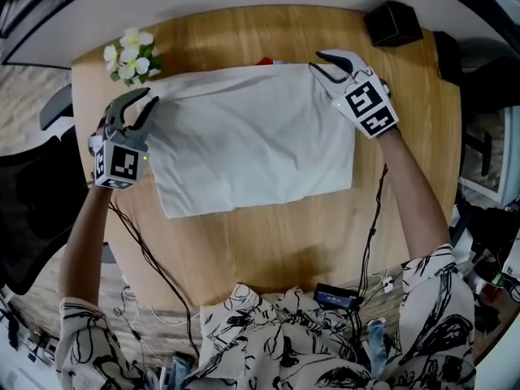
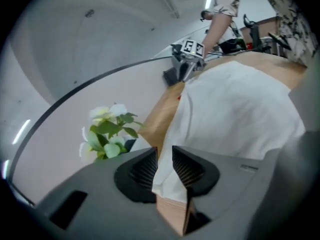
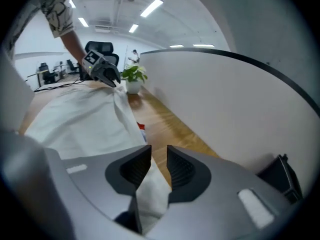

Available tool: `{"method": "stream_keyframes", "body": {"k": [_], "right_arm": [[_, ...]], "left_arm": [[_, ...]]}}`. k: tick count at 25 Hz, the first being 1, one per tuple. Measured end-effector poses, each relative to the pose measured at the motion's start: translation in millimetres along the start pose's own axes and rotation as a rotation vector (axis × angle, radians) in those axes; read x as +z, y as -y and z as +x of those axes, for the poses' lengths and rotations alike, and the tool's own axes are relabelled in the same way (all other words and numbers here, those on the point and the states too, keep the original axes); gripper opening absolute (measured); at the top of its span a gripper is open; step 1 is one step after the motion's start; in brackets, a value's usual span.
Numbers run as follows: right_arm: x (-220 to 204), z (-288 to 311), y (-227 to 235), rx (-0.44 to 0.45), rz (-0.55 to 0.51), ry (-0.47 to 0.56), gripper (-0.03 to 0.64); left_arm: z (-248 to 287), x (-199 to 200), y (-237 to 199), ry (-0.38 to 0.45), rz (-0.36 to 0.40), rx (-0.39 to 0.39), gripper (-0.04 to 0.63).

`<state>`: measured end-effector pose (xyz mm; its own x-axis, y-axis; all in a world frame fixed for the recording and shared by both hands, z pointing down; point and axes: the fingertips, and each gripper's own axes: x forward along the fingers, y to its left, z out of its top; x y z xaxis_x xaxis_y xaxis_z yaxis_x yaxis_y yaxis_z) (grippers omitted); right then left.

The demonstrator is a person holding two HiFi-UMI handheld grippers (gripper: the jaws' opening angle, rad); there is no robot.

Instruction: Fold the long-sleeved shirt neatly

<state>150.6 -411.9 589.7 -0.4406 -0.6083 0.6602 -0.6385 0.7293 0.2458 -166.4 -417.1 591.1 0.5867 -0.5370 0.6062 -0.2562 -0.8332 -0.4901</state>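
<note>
Your left gripper (image 1: 150,97) sits at the left of the head view, its jaws closed on the upper left corner of the shirt (image 1: 252,140). In the left gripper view, white cloth is pinched between the ribbed pads. Your right gripper (image 1: 315,62) sits at the upper right, clamped the same way on the shirt's upper right corner, with a fold of cloth trailing down between its jaws.

The wooden table (image 1: 268,234) fills most of the head view. The white shirt lies flat at its centre as a rough rectangle, slightly skewed, with no sleeves showing. They are probably already tucked in.

The step in hand looks like the start of a fold across the body, with both far corners gripped. The next move probably calls for you to lift both corners together, keep the edge between them taut, carry it toward the lower edge of the frame, and set the corners down on the near corners so the edges line up. Uneven lifting would likely drag or wrinkle the layers beneath.

Counted, there are:
- one table
- one shirt
- two grippers
- one bunch of white flowers (image 1: 130,55) at the table's upper left, just beside the shirt's corner
- one black box (image 1: 393,23) at the upper right
- one small red object (image 1: 265,60) showing just past the shirt's top edge, too hidden to identify
</note>
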Motion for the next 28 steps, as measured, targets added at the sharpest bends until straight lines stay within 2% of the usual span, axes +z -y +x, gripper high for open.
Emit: {"method": "stream_keyframes", "body": {"k": [4, 6, 8, 10, 11, 14, 15, 16, 19, 22, 23, 28], "right_arm": [[4, 8, -33, 0.129, -0.071, -0.023, 0.112], [0, 13, -42, 0.161, -0.077, -0.049, 0.114], [-3, 16, -47, 0.171, -0.071, -0.064, 0.114], [-5, 18, -49, 0.170, -0.050, -0.072, 0.114], [-6, 19, -49, 0.165, -0.040, -0.076, 0.114], [-11, 20, -43, 0.135, 0.004, -0.089, 0.112], [-13, 20, -41, 0.124, 0.028, -0.093, 0.114], [-14, 21, -40, 0.112, 0.055, -0.094, 0.114], [-15, 15, -31, 0.056, 0.156, -0.065, 0.143], [-14, -9, -21, -0.023, 0.247, -0.014, 0.176], [-14, -21, -20, -0.047, 0.268, 0.002, 0.181], [-23, -96, -36, -0.089, 0.418, 0.064, 0.231]], "left_arm": [[4, -20, 22, -0.083, 0.118, -0.101, 0.098], [11, -22, 19, -0.111, 0.139, -0.103, 0.083], [17, -20, 12, -0.125, 0.134, -0.078, 0.034], [22, -21, 2, -0.138, 0.071, -0.045, 0.011], [25, -23, -3, -0.152, 0.012, -0.020, 0.011], [30, -33, -17, -0.201, -0.226, 0.062, 0.012], [31, -34, -18, -0.219, -0.281, 0.081, 0.013], [33, -36, -19, -0.235, -0.308, 0.097, 0.014], [39, -40, -20, -0.249, -0.316, 0.142, 0.029], [27, -36, -26, -0.221, -0.392, 0.165, 0.159], [17, -35, -26, -0.205, -0.422, 0.173, 0.181], [-55, -30, -2, -0.137, -0.519, 0.213, 0.195]]}}
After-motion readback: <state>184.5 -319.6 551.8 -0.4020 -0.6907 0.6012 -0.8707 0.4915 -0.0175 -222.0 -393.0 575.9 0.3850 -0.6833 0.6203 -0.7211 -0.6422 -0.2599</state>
